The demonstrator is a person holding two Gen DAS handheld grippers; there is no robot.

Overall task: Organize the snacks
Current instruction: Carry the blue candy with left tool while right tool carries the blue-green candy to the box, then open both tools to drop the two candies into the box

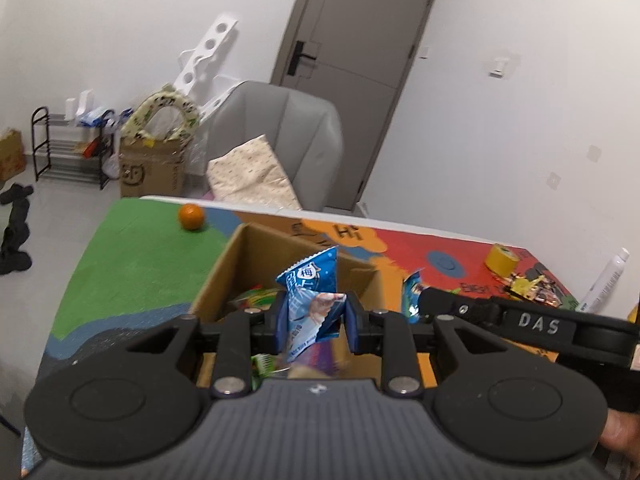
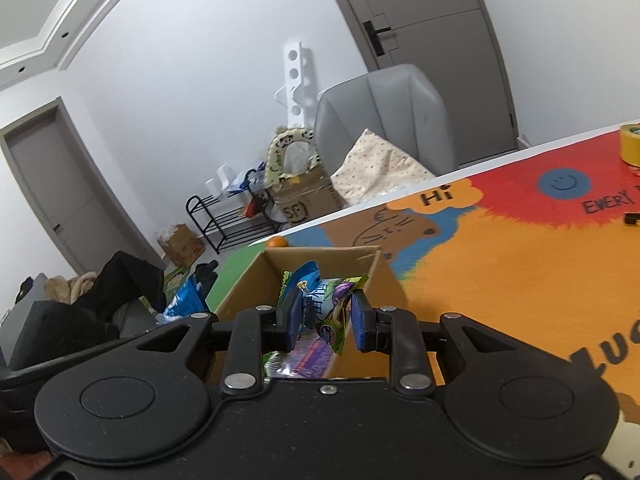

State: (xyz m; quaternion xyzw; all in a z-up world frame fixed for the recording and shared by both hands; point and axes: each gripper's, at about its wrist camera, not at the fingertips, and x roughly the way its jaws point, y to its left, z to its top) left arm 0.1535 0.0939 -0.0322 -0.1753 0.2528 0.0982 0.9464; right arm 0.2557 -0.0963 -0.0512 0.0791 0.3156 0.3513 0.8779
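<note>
An open cardboard box [image 1: 240, 256] stands on the colourful table mat and holds several snack packets [image 1: 256, 296]. My left gripper [image 1: 316, 322] is shut on a blue snack packet [image 1: 312, 292] and holds it over the box. My right gripper [image 2: 326, 320] is shut on a green and purple snack packet [image 2: 338, 312], also over the box [image 2: 256, 280]. The right gripper's black body [image 1: 520, 320] reaches in from the right in the left wrist view, beside a blue packet [image 1: 412, 292] it partly hides.
An orange [image 1: 191, 217] lies on the green part of the mat behind the box. A yellow tape roll [image 1: 500, 260], small wrapped snacks [image 1: 532, 286] and a white tube [image 1: 604, 280] lie at the far right. A grey armchair [image 1: 280, 140] stands behind the table.
</note>
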